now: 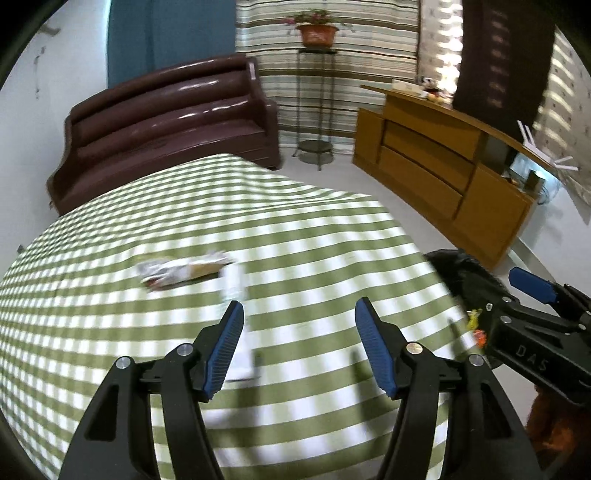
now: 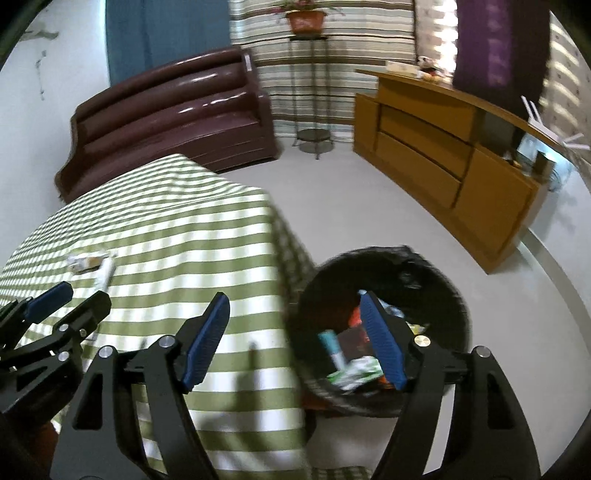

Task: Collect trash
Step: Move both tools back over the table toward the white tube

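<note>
A crumpled wrapper (image 1: 181, 271) (image 2: 86, 262) and a white tube-like piece (image 1: 234, 280) (image 2: 105, 275) lie on the green-and-white striped tablecloth (image 1: 314, 236) (image 2: 184, 229). A white scrap (image 1: 243, 350) lies by the left finger of my left gripper (image 1: 299, 306) (image 2: 77, 297). That gripper hovers open above the cloth with nothing between its blue pads. My right gripper (image 2: 293, 299) (image 1: 495, 295) is open and empty over the table's right edge. Its right finger stands above the black bin (image 2: 310, 295) (image 1: 454, 266) on the floor. In the bin lie several wrappers and a teal tube (image 2: 332, 347).
A brown sofa (image 1: 166, 125) stands behind the table. A wooden cabinet (image 2: 443, 155) runs along the right wall. A metal stand with a potted plant (image 1: 317, 33) fills the corner. Grey floor (image 2: 351, 195) lies between table, bin and cabinet.
</note>
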Available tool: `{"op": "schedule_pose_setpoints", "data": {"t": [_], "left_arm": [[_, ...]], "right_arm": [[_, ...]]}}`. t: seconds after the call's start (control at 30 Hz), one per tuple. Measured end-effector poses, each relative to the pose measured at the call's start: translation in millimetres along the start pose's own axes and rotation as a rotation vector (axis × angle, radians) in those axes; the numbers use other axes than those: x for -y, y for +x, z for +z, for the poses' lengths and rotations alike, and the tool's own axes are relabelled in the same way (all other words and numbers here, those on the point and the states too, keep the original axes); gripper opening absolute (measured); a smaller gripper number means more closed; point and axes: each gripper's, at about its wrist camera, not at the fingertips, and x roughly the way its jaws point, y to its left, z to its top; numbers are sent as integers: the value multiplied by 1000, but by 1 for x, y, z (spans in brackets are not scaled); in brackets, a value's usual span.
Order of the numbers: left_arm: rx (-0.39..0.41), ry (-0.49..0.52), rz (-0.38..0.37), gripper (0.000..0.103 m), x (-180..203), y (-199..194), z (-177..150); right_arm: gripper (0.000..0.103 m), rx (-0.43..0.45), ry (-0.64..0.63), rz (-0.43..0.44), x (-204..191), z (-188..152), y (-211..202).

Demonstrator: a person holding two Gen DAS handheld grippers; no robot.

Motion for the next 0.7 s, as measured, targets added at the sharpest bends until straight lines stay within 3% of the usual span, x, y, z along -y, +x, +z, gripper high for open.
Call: {"op": "schedule_pose_setpoints", "data": {"t": [0.33,0.6,0.7], "left_arm": [[-8,-89,97,63,-77,-13,-17],[-15,-138,148,63,-120,-19,-27],[-17,-149,158,63,-131,-19,-28]], "right_arm": [[71,-38,-91,129,-94,-3,7],[69,-61,-162,168,-145,-3,14],[62,-79,-181,170,-158,-4,20]]}}
